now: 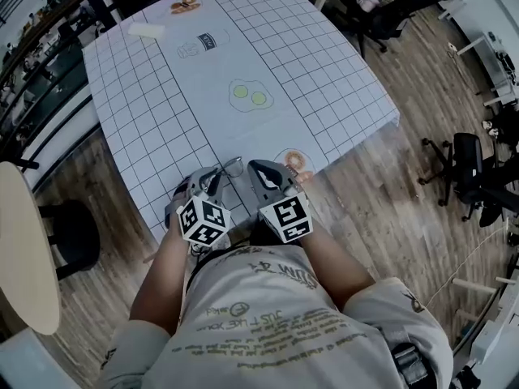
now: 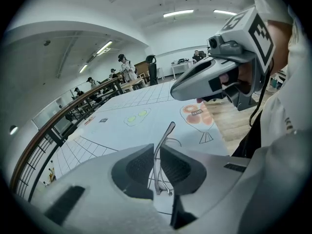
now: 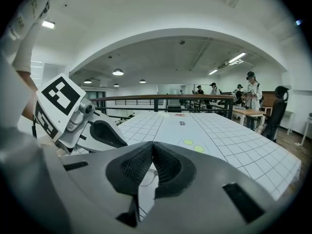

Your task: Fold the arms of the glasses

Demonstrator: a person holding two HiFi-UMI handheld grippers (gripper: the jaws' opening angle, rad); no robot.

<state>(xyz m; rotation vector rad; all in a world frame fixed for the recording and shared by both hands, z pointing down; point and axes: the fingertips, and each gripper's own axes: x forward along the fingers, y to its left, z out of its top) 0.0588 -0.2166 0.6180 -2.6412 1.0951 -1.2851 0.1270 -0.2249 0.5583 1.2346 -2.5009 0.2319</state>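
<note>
Thin metal-framed glasses (image 1: pixel 231 167) sit at the near edge of the gridded white table (image 1: pixel 308 63). My left gripper (image 1: pixel 212 181) is shut on them. In the left gripper view the frame (image 2: pixel 158 161) stands pinched between the dark pads, and one slim arm (image 2: pixel 167 133) sticks up and forward past the fingertips of the left gripper (image 2: pixel 157 147). My right gripper (image 1: pixel 272 173) hovers close on the right, shut with nothing between its pads, shown as the right gripper (image 3: pixel 152 145) in its own view. It is apart from the glasses; a faint lens (image 3: pixel 145 177) shows below it.
The tablecloth carries printed pictures: fried eggs (image 1: pixel 249 96), a bottle (image 1: pixel 201 45) and doughnuts (image 1: pixel 293 161). A pale block (image 1: pixel 147 30) lies at the far left corner. Office chairs (image 1: pixel 470 177) stand on the wooden floor to the right, a round table (image 1: pixel 24 250) to the left.
</note>
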